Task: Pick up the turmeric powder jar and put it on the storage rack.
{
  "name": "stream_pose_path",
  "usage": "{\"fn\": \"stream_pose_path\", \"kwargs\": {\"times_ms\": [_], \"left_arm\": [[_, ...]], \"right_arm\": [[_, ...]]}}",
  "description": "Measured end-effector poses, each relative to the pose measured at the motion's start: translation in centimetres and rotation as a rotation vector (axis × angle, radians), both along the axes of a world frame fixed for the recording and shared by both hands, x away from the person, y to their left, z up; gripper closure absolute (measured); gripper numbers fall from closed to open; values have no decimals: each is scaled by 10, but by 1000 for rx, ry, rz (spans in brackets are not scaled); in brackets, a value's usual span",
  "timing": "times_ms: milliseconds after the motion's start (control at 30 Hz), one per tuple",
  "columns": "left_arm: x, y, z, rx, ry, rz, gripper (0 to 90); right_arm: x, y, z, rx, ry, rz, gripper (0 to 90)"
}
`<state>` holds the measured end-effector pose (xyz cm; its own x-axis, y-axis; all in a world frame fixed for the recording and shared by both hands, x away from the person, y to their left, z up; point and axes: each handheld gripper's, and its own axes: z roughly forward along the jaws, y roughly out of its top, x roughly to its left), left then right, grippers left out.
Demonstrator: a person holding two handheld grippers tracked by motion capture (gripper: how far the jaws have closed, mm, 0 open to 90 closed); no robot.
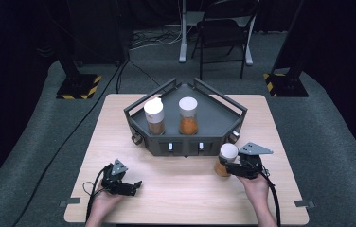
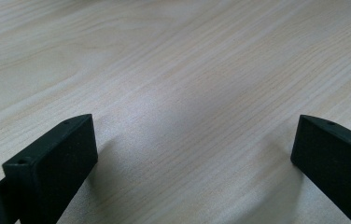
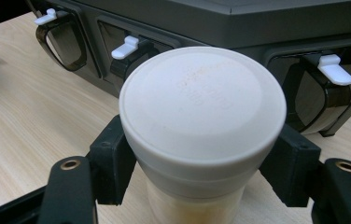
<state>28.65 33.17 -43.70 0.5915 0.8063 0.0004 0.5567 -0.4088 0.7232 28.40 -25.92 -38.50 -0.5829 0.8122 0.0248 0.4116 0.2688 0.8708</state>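
Gripping the jar [image 1: 225, 160] just under its white lid, the right claw [image 1: 228, 166] holds it upright at the lower right of the high view, just before the rack [image 1: 214, 124], probably to lift it beside the two jars inside. The left claw [image 1: 133, 185] rests wide and empty on the table [image 1: 181, 189].

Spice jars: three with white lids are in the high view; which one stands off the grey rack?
The jar at the right gripper, standing on the table before the rack, the gripper shut on it. The other two jars stand inside the rack.
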Motion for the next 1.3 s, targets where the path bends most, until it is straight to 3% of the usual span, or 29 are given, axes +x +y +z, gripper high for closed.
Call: {"fn": "stream_pose_path", "kwargs": {"times_ms": [133,367,1300], "left_arm": [[0,0,0,0,0,0,6],[0,0,0,0,0,0,5],[0,0,0,-1,0,0,5]], "right_arm": [[1,4,4,-15,3,-4,334],[1,4,13,4,-2,-3,333],[2,9,73,6,-69,-2,333]]}}
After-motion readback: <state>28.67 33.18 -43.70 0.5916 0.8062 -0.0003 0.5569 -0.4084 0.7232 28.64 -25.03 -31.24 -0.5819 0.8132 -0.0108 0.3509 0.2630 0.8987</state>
